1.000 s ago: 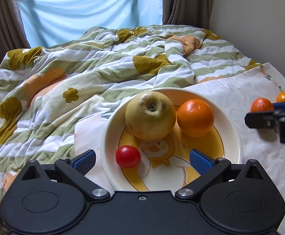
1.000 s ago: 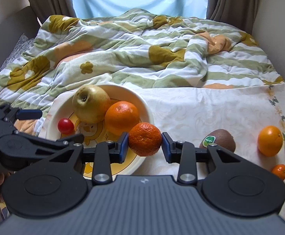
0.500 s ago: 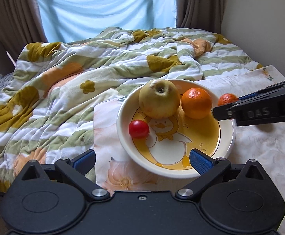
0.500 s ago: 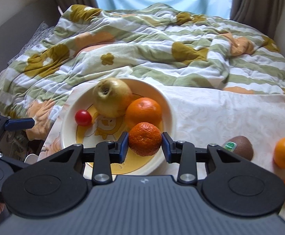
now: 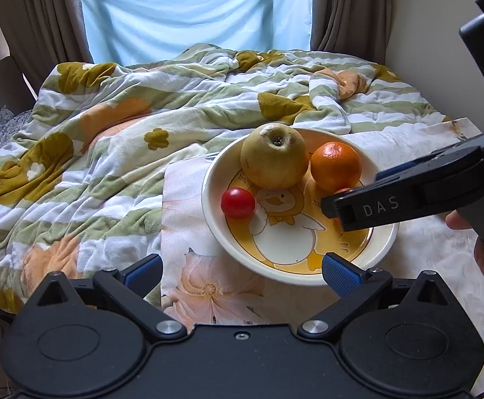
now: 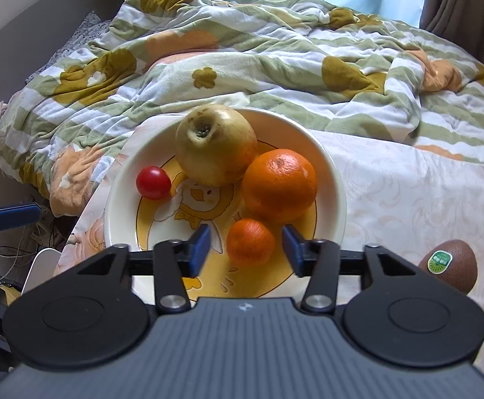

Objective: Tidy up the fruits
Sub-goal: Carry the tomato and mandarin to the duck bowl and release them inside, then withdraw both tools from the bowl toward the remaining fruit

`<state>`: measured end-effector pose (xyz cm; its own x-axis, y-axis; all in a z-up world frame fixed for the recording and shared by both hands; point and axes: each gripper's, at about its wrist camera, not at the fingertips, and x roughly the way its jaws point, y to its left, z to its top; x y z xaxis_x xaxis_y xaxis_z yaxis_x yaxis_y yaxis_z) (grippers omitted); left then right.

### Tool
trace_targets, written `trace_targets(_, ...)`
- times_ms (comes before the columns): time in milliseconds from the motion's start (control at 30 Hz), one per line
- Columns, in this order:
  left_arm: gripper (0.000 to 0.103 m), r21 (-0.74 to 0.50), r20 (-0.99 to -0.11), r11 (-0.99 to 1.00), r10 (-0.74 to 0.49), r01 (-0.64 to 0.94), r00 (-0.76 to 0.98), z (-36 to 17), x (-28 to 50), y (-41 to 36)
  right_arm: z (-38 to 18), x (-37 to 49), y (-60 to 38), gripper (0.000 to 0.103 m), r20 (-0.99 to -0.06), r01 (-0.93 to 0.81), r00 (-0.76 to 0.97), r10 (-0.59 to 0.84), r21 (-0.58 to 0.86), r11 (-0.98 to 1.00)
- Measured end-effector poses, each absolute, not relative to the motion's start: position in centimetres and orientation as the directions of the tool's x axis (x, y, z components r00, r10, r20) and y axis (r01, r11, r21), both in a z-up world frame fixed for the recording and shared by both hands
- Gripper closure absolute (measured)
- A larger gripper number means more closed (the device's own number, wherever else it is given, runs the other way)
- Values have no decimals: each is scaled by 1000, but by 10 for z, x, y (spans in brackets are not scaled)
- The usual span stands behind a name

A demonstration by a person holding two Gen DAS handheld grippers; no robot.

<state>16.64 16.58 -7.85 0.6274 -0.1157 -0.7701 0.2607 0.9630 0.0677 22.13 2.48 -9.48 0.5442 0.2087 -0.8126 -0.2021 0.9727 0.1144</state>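
- The right gripper [image 6: 245, 249] is hovering low over the near half of the plate [image 6: 336, 196], its jaws spread and holding nothing; the small mandarin [image 6: 250, 242] is sitting between the blue pads, and no contact is showing on either side.
- That mandarin looks light, with a soft, loose skin. It is likely to dent under a hard squeeze and roll on the glazed dish, so taking it across its widest middle would suit it best.
- Just beyond it, the larger orange [image 6: 279, 184] is resting against the pale apple [image 6: 216, 144]. Both seem firm and heavier, and each would call for a wider grasp at the equator.
- To the left of the right gripper, the cherry tomato [image 6: 153, 182] is lying alone; it looks smooth, thin-skinned and easy to crush.
- To the right, off the plate, a kiwi [image 6: 449, 267] is lying on the white cloth [image 6: 408, 186].
- The left gripper [image 5: 241, 270] is waiting released, short of the plate's near rim.
- Farthest, the quilt [image 6: 242, 50] is covering the bed.
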Motion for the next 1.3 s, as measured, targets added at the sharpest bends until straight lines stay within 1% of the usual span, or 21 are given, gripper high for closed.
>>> trace_targets(33, 0, 68, -770, 963, -116, 261, 628, -78, 166, 166, -93, 220, 25, 11, -808, -196, 557, 195, 100, 976)
trace_targets(67, 0, 70, -768, 962, -116, 263, 629, -77, 164, 166, -90, 217, 26, 0, -799, -185, 575, 176, 83, 979)
trace_targets(167, 0, 69, -766, 962, -119, 265, 631, -74, 160, 167, -84, 212, 24, 0, -778, -171, 610, 150, 56, 984)
trace_targets(333, 0, 76, -755, 960, -122, 271, 644, -66, 153, 166, -78, 206, 20, 0, -780, -161, 605, 160, 78, 984)
trace_targets(567, 0, 82, -729, 960, -126, 269, 673, -49, 139, 168, -60, 184, 21, 0, -760, -148, 633, 146, 67, 987)
trace_targets(800, 0, 74, -700, 957, -150, 280, 698, -26, 121, 167, -36, 156, 8, 0, -739, -87, 662, 126, 92, 992)
trace_targets(1033, 0, 96, -676, 953, -149, 286, 722, -8, 99, 149, -12, 122, -23, 0, -714, -18, 696, 80, 93, 995)
trace_targets(1300, 0, 114, -661, 962, -112, 248, 742, 7, 67, 112, -2, 83, -73, 0, -694, 26, 719, 49, 97, 995)
